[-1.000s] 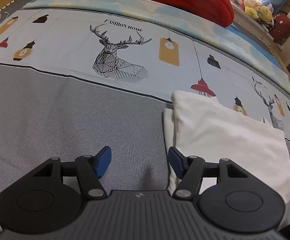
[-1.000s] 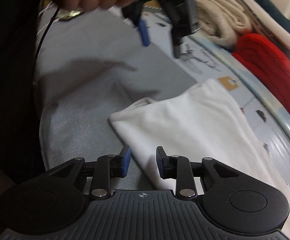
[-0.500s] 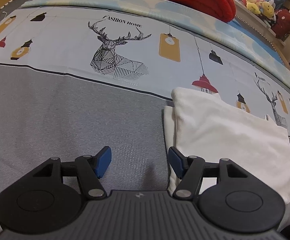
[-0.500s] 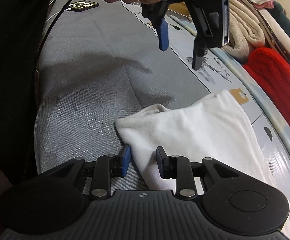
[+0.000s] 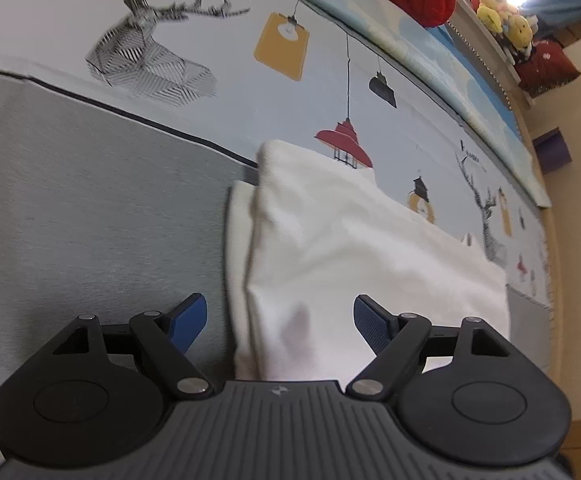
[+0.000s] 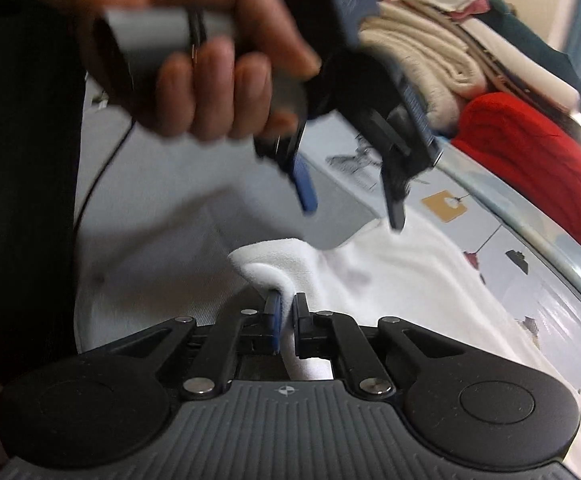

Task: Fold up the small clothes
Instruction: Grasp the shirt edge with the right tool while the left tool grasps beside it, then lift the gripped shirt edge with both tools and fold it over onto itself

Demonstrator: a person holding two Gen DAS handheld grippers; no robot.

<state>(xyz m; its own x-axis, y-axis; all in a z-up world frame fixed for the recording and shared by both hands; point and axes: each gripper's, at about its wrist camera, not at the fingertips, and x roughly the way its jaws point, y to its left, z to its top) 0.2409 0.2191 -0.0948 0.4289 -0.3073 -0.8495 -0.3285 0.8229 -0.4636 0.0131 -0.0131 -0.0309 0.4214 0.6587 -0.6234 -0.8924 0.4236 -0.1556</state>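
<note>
**Now: right gripper pinches the corner of the white garment, left gripper spread above it**

Right gripper [image 6: 285, 322]: jaws have just been closing and are clenched on a bunched corner of the white garment [image 6: 402, 280]; a fold of the cloth stands up between the blue pads [image 6: 273, 322] and rises just ahead of them, the rest of the garment spreading forward and to the right of the jaws across the bedspread [image 6: 530, 292].

Left gripper [image 5: 278, 322]: jaws have just been opening and stand wide apart, released, with nothing pressed between them; the folded left edge of the white garment [image 5: 350, 248] lies below and between the two blue pads [image 5: 188, 322], the pads not touching it. A lower layer of cloth shows as a narrow strip along that edge. To the left of the jaws lies the grey band of the bedspread [image 5: 90, 200]; ahead of them, its pale printed band with deer and lamp motifs.

Seen from the right wrist view, the left gripper [image 6: 350, 200] hangs above the far corner of the garment, held by the person's hand [image 6: 194, 60], blurred. Beyond it, a red knit [image 6: 530, 160] and a stack of folded cream cloth [image 6: 430, 60] rest at the far side of the bed
</note>
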